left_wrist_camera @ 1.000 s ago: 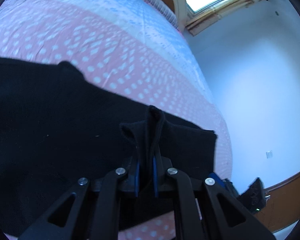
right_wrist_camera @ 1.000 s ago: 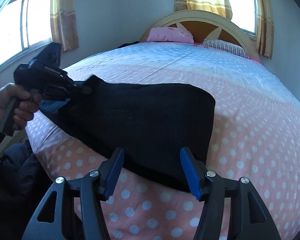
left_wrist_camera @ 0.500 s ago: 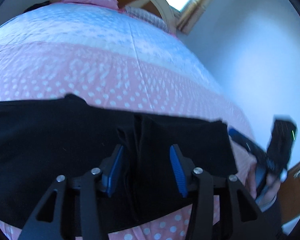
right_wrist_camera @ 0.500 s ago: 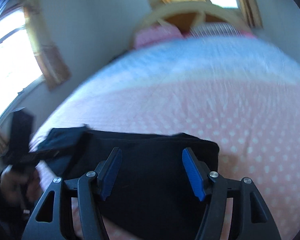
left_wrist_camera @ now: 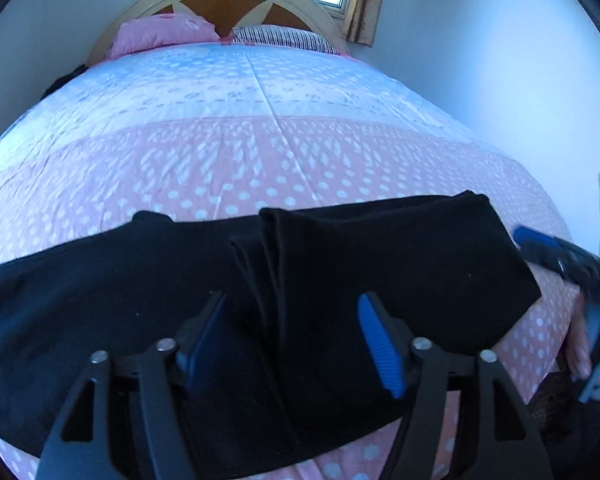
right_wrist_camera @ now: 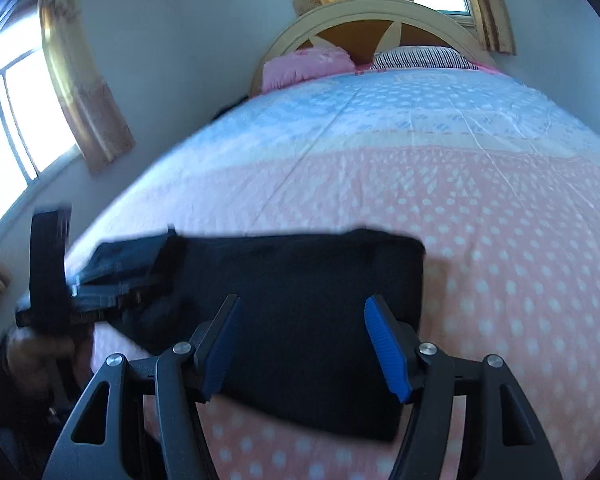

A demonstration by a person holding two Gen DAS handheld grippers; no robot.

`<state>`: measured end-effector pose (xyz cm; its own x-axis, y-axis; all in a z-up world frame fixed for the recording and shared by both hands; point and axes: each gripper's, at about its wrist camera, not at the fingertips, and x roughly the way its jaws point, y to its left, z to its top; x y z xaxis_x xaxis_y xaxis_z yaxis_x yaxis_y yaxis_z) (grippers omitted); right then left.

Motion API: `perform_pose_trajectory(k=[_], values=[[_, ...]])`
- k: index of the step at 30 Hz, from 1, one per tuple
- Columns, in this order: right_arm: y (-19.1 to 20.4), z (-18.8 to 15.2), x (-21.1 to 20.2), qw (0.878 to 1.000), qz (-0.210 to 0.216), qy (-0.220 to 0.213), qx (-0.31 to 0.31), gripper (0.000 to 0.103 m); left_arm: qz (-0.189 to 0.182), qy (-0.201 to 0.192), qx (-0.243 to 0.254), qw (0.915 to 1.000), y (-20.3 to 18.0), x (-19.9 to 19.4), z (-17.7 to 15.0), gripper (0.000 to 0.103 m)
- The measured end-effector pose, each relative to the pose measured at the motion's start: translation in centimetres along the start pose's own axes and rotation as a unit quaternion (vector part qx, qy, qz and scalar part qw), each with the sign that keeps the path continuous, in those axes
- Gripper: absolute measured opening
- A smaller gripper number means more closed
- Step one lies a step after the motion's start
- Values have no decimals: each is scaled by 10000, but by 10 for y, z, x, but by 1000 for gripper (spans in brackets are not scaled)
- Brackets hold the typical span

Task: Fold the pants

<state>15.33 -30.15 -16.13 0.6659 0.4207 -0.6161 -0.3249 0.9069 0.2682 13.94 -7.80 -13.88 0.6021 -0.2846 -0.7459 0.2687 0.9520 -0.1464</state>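
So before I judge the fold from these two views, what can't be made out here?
- Pants, left wrist view: the near edge is hidden behind the open left gripper, and the left end is cut off by the frame edge.
- Pants, right wrist view: the left end is motion-blurred, so its layers cannot be counted.
- Right gripper, open: in the left wrist view it is cut off at the right edge.
- Dark item beside the bed: too small to identify.
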Motion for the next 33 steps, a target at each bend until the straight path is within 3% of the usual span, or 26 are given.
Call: perform_pose_trajectory(k=[3,5,16,20,23,26,28,33], values=[[4,-25,1,9989,-241,378,-132,64,41,58,-53,10000,6,5,0,71],[5,-40,0,9980,-364,388,-332,64,44,97,-67,9999,7,8,-5,71],[21,-50,2,9898,-864,423,-1046,65,74,57,96,9999,2,4,-10,74],[22,-30,-15,9975,-425,76,-551,65,166,68,410,9990,-1,-3,-20,76],[41,-10,-15,9983,-27,-222,-542,65,262,41,673,9974,-4,-8,-31,80],[71,8,5,9960,420,-287,-730,65,185,38,714,9973,1,-19,-38,80],[94,17,24,9938,499,-301,-946,65,68,35,596,9982,11,-30,-39,81],[147,22,76,9860,1022,-37,-1317,65,631,-209,528,9964,55,-69,-42,81]])
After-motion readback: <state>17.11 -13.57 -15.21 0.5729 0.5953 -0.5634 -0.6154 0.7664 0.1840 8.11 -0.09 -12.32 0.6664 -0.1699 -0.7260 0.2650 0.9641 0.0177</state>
